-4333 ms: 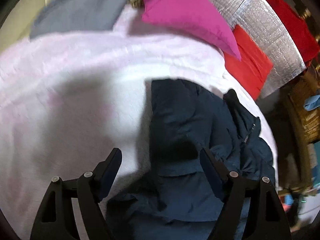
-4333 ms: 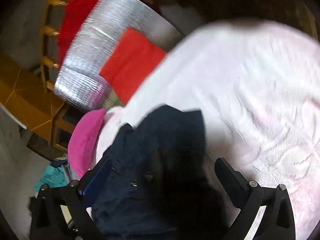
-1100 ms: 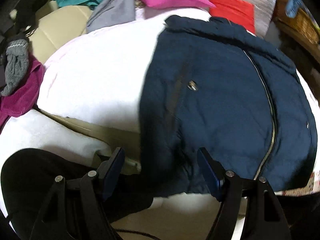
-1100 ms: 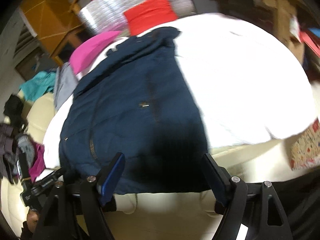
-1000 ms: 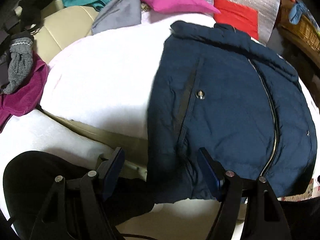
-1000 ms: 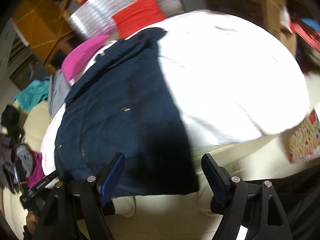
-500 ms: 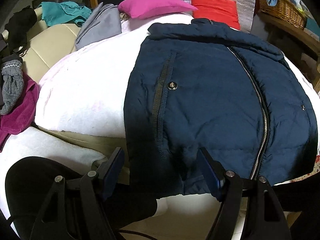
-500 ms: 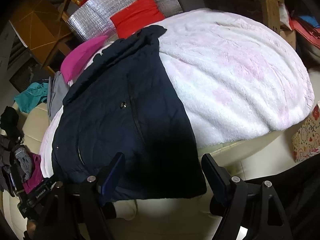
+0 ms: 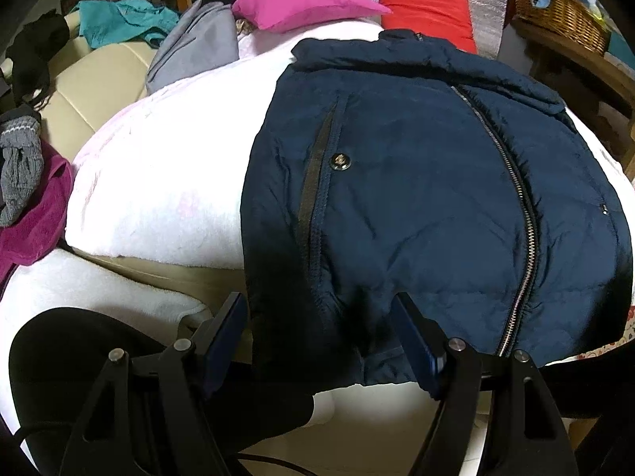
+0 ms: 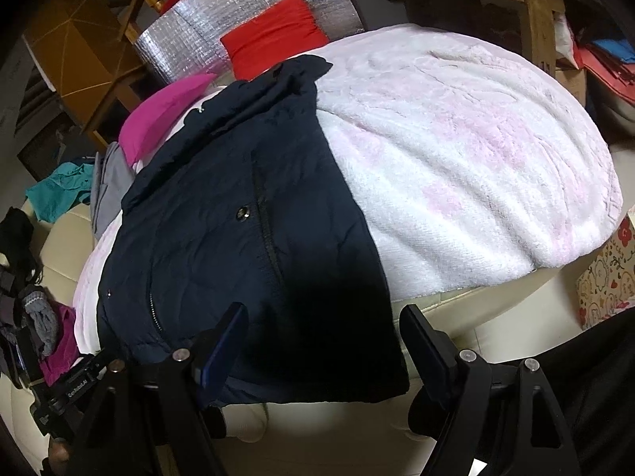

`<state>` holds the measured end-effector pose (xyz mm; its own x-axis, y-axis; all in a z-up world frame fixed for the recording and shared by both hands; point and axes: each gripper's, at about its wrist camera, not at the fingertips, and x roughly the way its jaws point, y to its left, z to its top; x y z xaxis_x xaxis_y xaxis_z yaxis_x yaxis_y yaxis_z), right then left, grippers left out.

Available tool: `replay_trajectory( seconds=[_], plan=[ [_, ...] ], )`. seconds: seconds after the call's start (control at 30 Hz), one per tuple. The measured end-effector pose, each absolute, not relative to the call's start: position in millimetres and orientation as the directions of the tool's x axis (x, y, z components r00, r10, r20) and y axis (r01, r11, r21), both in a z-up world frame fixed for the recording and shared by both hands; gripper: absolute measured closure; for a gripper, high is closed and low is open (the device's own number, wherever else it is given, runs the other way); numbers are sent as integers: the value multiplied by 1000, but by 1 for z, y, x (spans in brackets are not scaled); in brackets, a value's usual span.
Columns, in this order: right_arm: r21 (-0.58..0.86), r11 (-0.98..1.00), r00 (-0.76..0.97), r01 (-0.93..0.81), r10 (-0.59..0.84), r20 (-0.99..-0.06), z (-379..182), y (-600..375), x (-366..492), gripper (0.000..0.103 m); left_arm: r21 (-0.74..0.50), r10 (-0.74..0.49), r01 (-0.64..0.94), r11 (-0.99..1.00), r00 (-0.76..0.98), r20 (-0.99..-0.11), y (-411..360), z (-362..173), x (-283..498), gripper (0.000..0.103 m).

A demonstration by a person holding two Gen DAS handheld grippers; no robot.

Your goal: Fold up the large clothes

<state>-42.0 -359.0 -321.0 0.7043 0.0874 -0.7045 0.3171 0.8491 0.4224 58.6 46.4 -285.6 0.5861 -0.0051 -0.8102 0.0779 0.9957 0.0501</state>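
Now lying spread flat and zipped, front up, on white blanket (image 9: pixel 158 182), hem hanging over near edge: navy jacket (image 9: pixel 416 198), no longer bunched. Hovering at hem, left gripper (image 9: pixel 319 337) and right gripper (image 10: pixel 321 341), both gaping wide, gripping nothing.

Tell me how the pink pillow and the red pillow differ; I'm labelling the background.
The pink pillow is magenta and plump with a pointed corner; the red pillow is flatter and squarer. The pink one lies beside grey clothing; the red one leans against silver foil. Both sit beyond the navy jacket's collar.
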Motion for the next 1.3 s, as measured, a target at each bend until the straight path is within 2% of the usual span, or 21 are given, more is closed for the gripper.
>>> replay_trajectory(
  seconds=[0.37,0.5,0.77,0.97,1.13,1.3],
  plan=[
    [440,844,714,307,102,-693,-322,-366,-46,21,77,-5,113,991,594,-805,32,-284,58,27],
    [448,836,712,316,103,-695,-323,-369,-46,21,50,-28,120,992,576,-817,30,-282,64,27],
    [475,846,751,242,146,-643,-285,-375,-19,21,-17,-78,105,994,617,-783,34,-237,117,27],
    [625,761,754,176,304,-582,-259,-389,44,21,-129,-153,83,988,616,-773,38,-213,173,27],
    [739,653,750,167,402,-525,-252,-393,107,21,-151,-168,80,985,608,-776,29,-212,221,27],
    [776,584,754,237,394,-526,-264,-403,176,22,-159,-133,11,987,609,-782,26,-220,284,27]
  ],
)
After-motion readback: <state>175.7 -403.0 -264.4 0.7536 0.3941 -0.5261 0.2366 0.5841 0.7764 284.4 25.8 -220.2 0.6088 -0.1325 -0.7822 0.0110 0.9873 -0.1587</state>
